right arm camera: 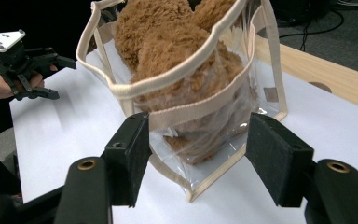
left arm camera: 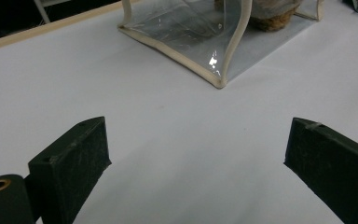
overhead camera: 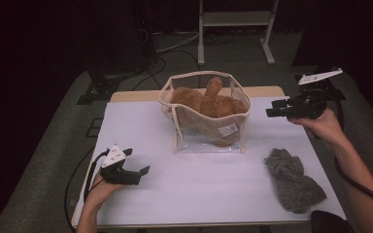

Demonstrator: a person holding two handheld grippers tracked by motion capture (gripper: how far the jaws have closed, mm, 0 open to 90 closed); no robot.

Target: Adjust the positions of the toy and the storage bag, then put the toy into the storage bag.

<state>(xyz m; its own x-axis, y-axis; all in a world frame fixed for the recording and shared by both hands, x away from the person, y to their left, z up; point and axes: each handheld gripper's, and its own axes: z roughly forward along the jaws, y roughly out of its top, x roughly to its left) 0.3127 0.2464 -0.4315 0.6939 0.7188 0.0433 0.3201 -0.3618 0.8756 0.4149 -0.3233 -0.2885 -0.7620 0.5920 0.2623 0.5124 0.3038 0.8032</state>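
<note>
1. The clear bag [overhead camera: 206,127] with cream trim stands upright on the bench [overhead camera: 150,121], just ahead of the right tongs [overhead camera: 277,109], a brown plush toy [overhead camera: 209,102] stuffed inside it.
2. The right tongs are spread, nothing pinched; in the right gripper view the bag's near corner shows between the two jaws, untouched.
3. The left tongs [overhead camera: 143,170] rest low on the bench, jaws wide apart and empty, well short of the bag.
4. A grey cloth [overhead camera: 291,179] lies crumpled below the right tongs, near the person's forearm.
</note>
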